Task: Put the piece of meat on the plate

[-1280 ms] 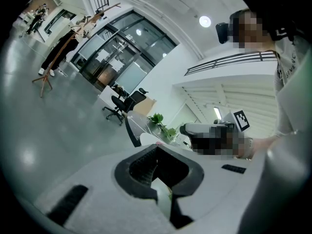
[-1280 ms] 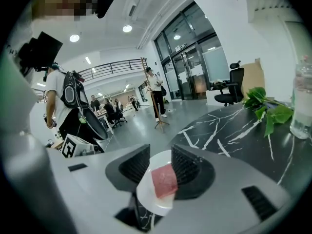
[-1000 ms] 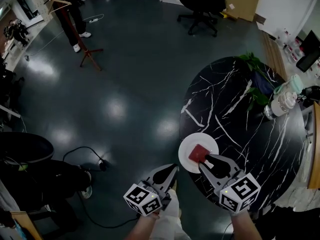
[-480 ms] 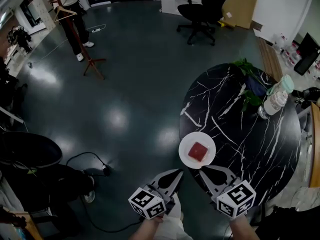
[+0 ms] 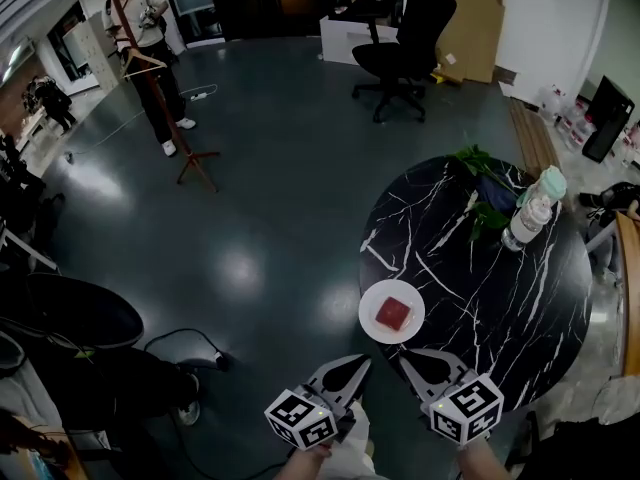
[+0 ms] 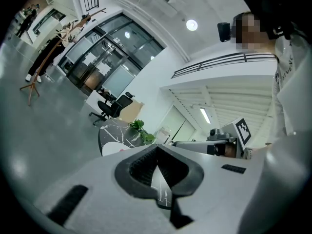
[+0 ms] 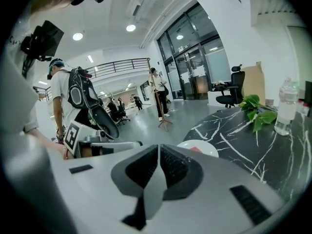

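Observation:
A dark red square piece of meat [image 5: 392, 314] lies flat in the middle of a white round plate [image 5: 372, 327]. The plate stands near the edge of the black marble table [image 5: 480, 268] that is closest to me. My left gripper [image 5: 364, 360] hangs off the table over the floor, below and left of the plate, shut and holding nothing. Just below the plate, over the table's rim, my right gripper [image 5: 404, 354] is shut and holds nothing. In the right gripper view the plate [image 7: 200, 145] shows just past the closed jaws [image 7: 159, 148]. The left gripper view has the plate [image 6: 113, 149] left of its jaws [image 6: 157, 148].
A clear water bottle [image 5: 529, 209] and a leafy green plant [image 5: 482, 176] stand at the table's far side. An office chair [image 5: 406, 38] and a wooden coat stand [image 5: 150, 73] with a person beside it are far off on the dark floor. Cables lie at left.
The right gripper, which reached over the meat on the plate a second ago, has drawn back toward me and off the plate. The meat stays on the plate. The head view has lifted.

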The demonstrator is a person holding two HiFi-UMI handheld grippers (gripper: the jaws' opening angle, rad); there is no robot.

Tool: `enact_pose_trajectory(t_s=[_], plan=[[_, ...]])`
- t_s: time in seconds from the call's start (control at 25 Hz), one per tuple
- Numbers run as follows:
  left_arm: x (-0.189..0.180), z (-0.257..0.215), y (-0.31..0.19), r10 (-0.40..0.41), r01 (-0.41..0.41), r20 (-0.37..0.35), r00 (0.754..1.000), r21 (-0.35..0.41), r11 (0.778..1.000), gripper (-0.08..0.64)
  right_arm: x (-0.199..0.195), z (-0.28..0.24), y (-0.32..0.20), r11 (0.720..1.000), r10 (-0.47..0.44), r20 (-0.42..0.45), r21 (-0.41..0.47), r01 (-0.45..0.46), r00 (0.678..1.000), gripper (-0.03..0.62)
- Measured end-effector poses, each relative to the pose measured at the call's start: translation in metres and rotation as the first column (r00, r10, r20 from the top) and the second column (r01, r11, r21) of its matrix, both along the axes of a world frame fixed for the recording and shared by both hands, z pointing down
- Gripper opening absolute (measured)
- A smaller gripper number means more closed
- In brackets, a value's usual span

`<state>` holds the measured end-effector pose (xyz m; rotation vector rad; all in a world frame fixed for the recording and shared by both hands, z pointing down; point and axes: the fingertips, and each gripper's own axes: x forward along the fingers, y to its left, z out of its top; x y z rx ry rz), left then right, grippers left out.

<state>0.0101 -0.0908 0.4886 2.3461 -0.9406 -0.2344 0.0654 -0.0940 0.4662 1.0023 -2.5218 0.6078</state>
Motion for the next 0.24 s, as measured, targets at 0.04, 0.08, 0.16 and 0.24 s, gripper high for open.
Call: enact_pose_trajectory(t_s=[0.04, 0.08, 0.16, 0.24], plan=[[-0.001, -0.002, 0.002, -0.001, 0.001, 0.0, 1.0, 0.001, 1.0, 0.006, 0.0, -0.002, 0.001, 1.0, 0.004, 0.005, 0.001, -0.004, 1.0, 0.025], [-0.001, -0.004, 0.004, -0.003, 0.003, -0.001, 1.0, 0.001, 1.0, 0.006, 0.0, -0.005, 0.001, 1.0, 0.008, 0.008, 0.003, -0.008, 1.0, 0.025], [-0.002, -0.007, 0.006, -0.009, 0.009, -0.005, 1.0, 0.001, 1.0, 0.006, 0.0, -0.01, 0.001, 1.0, 0.013, 0.012, 0.012, -0.013, 1.0, 0.025], [-0.003, -0.009, 0.006, -0.014, 0.014, -0.008, 1.0, 0.002, 1.0, 0.006, 0.001, -0.015, 0.001, 1.0, 0.017, 0.015, 0.023, -0.017, 1.0, 0.023]])
